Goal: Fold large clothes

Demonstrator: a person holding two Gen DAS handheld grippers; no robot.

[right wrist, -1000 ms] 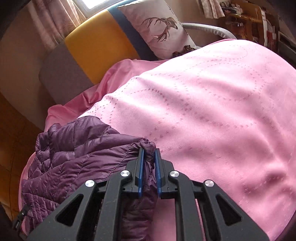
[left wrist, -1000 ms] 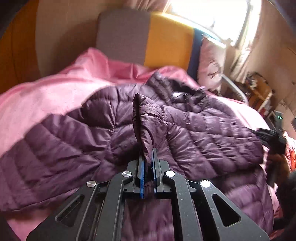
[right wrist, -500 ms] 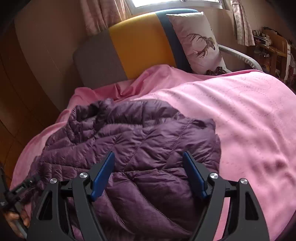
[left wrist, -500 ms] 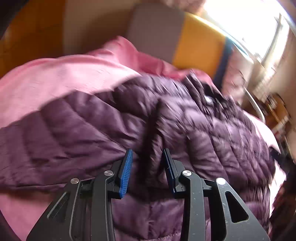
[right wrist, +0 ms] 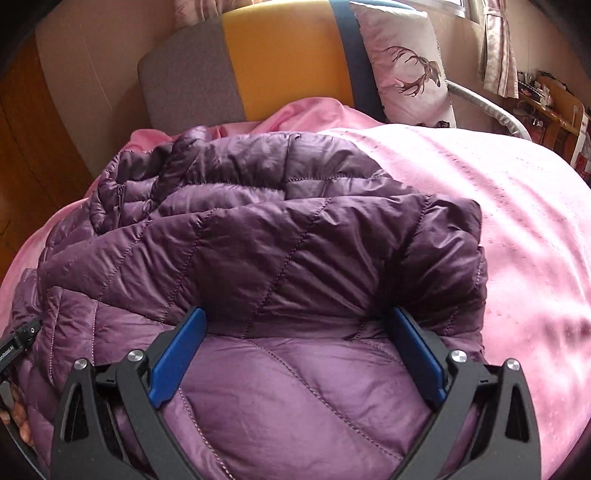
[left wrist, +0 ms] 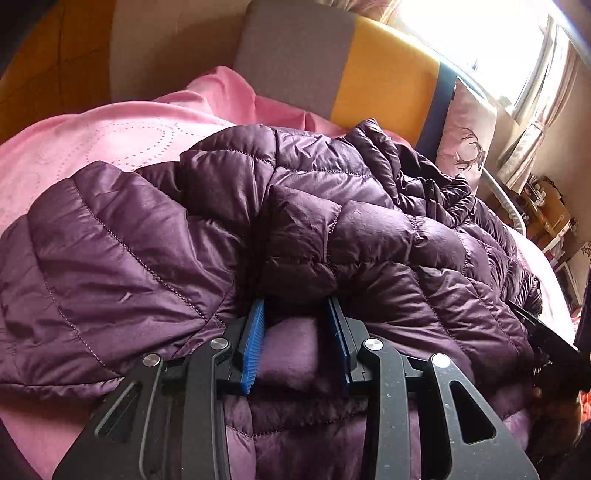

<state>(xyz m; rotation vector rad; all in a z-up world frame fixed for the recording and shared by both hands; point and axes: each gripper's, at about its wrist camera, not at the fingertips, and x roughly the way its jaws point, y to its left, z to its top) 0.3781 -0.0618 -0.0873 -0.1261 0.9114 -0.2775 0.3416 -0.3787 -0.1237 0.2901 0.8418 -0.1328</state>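
Both grippers hover with jaws spread, pinching nothing: the left gripper (left wrist: 295, 332) narrowly, the right gripper (right wrist: 295, 350) wide. The purple puffer jacket (left wrist: 332, 240) lies directly beneath and ahead of each, its long axis running toward the headboard (right wrist: 288, 59), on the pink bedspread (right wrist: 498, 221).

The purple quilted puffer jacket (left wrist: 332, 229) is cut off at the lower frame edge. Small cluttered items on the wooden shelf (right wrist: 554, 99) cannot be made out. The window (left wrist: 480, 33) is overexposed.
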